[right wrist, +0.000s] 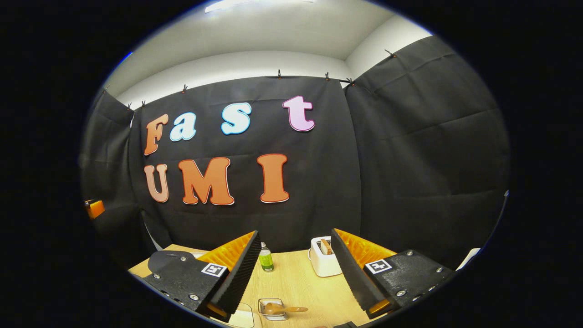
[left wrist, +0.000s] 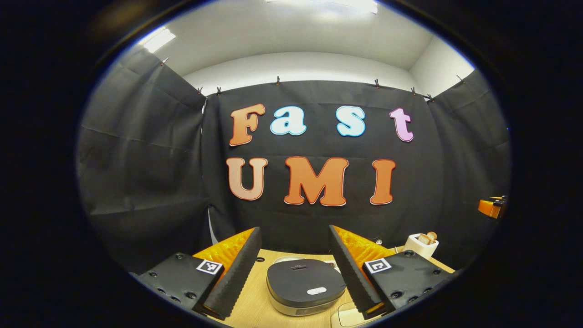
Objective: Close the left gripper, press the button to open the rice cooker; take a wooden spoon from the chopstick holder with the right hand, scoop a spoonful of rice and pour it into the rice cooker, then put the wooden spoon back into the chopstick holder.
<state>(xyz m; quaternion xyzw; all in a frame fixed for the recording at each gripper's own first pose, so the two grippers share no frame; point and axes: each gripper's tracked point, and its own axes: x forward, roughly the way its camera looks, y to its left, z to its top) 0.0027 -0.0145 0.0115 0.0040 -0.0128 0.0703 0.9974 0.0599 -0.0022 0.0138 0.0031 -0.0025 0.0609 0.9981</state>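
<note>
Left hand-held gripper [left wrist: 295, 269] agape (empty) above rice cooker [left wrist: 305, 286]

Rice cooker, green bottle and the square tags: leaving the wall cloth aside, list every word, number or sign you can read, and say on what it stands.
No text here can be read.
rice cooker: faint mark on the lid, too small to read.
green bottle: label too small to read.
square tags: black-and-white patterns, no letters.
</note>
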